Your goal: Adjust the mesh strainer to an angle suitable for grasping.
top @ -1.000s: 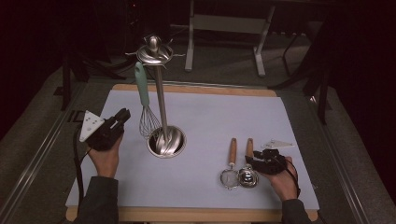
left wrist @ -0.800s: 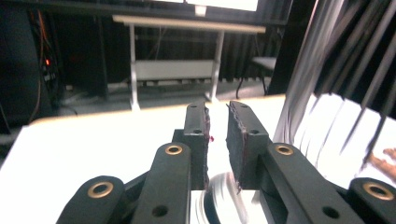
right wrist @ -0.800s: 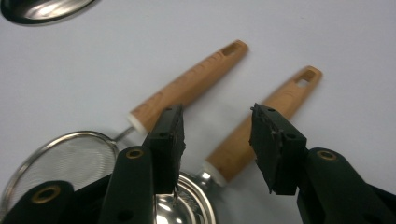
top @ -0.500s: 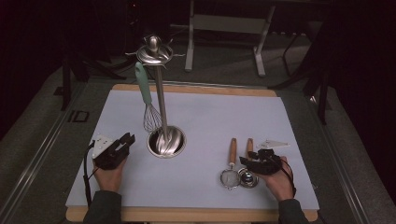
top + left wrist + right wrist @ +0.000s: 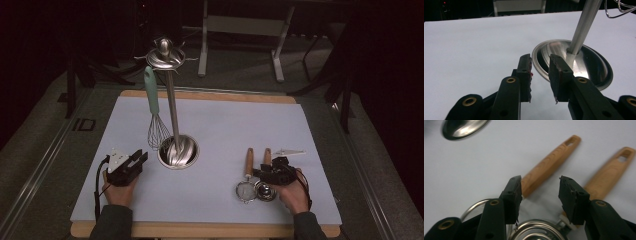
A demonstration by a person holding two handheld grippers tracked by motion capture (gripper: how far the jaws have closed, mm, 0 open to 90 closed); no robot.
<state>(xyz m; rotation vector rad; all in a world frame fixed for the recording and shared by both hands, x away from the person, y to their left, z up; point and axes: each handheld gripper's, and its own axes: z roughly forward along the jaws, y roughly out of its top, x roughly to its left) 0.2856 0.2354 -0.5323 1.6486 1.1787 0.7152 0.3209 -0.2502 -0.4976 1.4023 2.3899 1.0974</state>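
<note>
A steel utensil stand [image 5: 177, 150] rises from a round base, and a teal-handled whisk [image 5: 151, 100] hangs from its top hooks. My left gripper [image 5: 141, 156] rests low on the mat just left of the base. Its jaws have just been opening, and in the left gripper view the gripper [image 5: 540, 60] is open and empty, facing the base [image 5: 574, 65]. My right gripper [image 5: 257, 173] is open over a wooden-handled strainer [image 5: 245, 190] and a wooden-handled steel cup [image 5: 265, 190]. Its jaws [image 5: 540, 185] have widened slightly and press on neither handle [image 5: 549, 165].
A pale blue mat [image 5: 230, 130] covers the wooden table, whose front edge [image 5: 210, 230] runs between the person's forearms. Dark floor and metal furniture legs [image 5: 277, 55] lie beyond the far edge. The second wooden handle [image 5: 611, 172] lies right of the first.
The left gripper has come down from beside the whisk to the mat near the stand's base, and its jaws have spread. The right hand has barely moved.
</note>
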